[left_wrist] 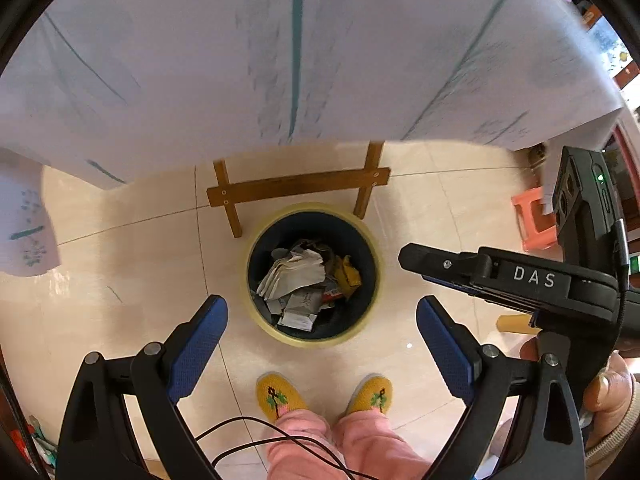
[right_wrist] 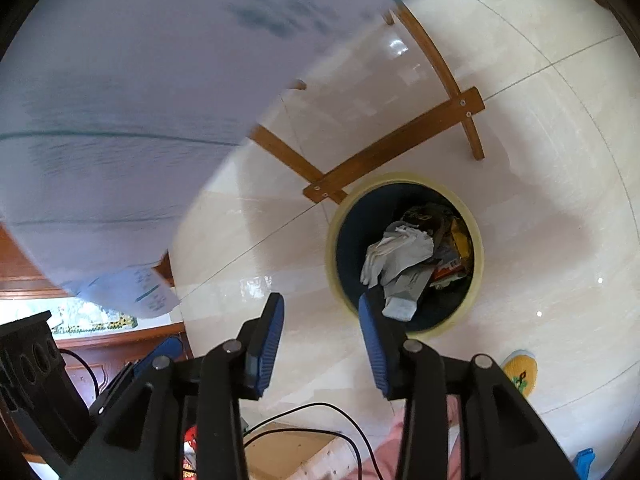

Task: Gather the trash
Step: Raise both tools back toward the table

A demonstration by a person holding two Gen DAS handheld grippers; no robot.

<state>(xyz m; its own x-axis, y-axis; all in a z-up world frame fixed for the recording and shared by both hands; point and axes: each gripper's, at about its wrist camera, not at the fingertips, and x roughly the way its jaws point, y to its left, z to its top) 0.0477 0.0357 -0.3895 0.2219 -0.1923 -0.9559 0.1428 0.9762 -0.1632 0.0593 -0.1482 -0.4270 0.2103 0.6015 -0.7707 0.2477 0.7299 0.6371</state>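
A round bin (left_wrist: 308,210) (right_wrist: 404,178) with a pale yellow rim and dark blue inside stands on the tiled floor. It holds crumpled white paper (left_wrist: 296,272) (right_wrist: 400,252), a yellow wrapper (left_wrist: 348,276) (right_wrist: 460,240) and other scraps. My left gripper (left_wrist: 320,302) hangs above the bin's near side, open wide, with nothing between its blue pads (left_wrist: 200,344). My right gripper (right_wrist: 320,299) is open above the floor just left of the bin, holding nothing. In the left wrist view, the right gripper (left_wrist: 412,262) reaches in from the right beside the bin.
A table under a white cloth (left_wrist: 280,60) (right_wrist: 120,100) with teal lines overhangs behind the bin, its wooden crossbar (left_wrist: 298,188) (right_wrist: 392,144) close to the rim. A person's yellow slippers (left_wrist: 280,394) stand just before the bin. A pink stool (left_wrist: 532,216) sits at the right, with a black cable (left_wrist: 280,436) below.
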